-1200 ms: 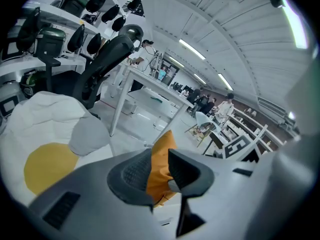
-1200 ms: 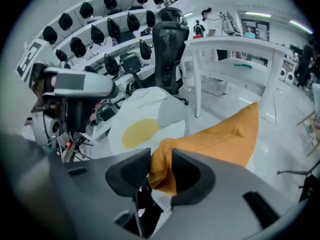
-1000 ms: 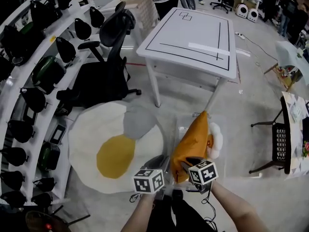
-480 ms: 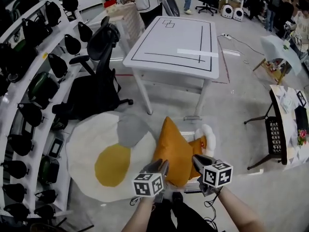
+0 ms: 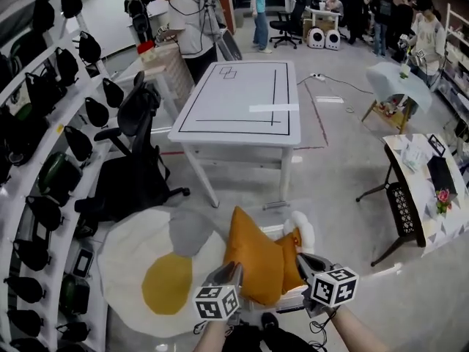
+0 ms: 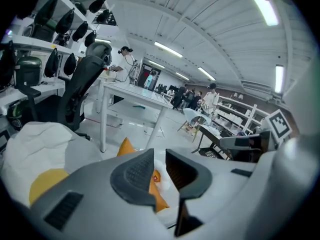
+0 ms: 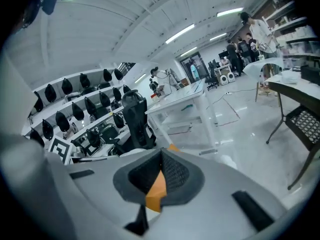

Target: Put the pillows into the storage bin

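While my right gripper clamps the orange pillow and my left gripper is closing its jaws round that fabric, neither it nor the nine-o'clock fried-egg pillow looks binned yet.

Place: large open-plan lab or workshop hall.
Furniture: white rectangular table marked with black tape lines; black swivel office chair.
Storage: curved white shelving rack lined with black helmet-like devices.
Room: glossy grey floor; long ceiling strip lights; standing people at far workstations.
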The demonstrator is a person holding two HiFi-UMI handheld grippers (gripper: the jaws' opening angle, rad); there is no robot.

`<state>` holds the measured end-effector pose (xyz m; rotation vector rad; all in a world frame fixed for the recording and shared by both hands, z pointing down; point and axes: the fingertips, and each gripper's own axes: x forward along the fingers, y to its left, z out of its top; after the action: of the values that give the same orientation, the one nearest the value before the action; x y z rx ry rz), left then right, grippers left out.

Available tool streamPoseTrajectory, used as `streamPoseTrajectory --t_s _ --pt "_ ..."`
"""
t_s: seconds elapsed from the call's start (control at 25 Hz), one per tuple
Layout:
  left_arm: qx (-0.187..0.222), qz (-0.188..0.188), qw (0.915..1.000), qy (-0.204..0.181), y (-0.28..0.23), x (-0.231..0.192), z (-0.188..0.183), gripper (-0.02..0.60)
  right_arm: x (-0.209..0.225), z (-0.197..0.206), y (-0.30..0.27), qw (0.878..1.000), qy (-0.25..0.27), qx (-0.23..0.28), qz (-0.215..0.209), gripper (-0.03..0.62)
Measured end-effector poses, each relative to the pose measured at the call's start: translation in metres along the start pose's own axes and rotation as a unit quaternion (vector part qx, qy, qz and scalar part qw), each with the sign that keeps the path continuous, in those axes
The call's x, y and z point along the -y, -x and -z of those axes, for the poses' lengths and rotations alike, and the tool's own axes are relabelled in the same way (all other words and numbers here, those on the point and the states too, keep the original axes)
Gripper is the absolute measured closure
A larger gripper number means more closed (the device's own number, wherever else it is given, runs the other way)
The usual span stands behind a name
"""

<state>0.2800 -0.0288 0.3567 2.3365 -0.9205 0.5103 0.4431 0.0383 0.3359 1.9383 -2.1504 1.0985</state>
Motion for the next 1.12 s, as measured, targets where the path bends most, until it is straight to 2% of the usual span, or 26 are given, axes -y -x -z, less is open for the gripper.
streamPoseTrajectory --t_s 0.28,0.52,0.64,1.12 --pt "0.034 -0.009 0.9993 -0.013 0.017 0.011 -0.022 0.525 0.005 -0.025 0.041 0.999 0.002 0.032 0.018 0.594" --pt "0.06 -0.01 0.9979 -0.021 0.035 0.015 -0.035 0.535 -0.006 -0.034 0.061 0.997 0.053 0.049 0.035 0.594" --pt "0.068 -0.006 0.9973 -0.028 0.046 0.02 -0.037 0.537 -0.011 -0.033 0.067 0.996 0.047 0.063 0.029 0.594" --pt "0.079 -0.009 0.9965 -0.024 0.06 0.026 -0.041 0.537 -0.022 -0.026 0.073 0.997 0.059 0.052 0.026 0.595"
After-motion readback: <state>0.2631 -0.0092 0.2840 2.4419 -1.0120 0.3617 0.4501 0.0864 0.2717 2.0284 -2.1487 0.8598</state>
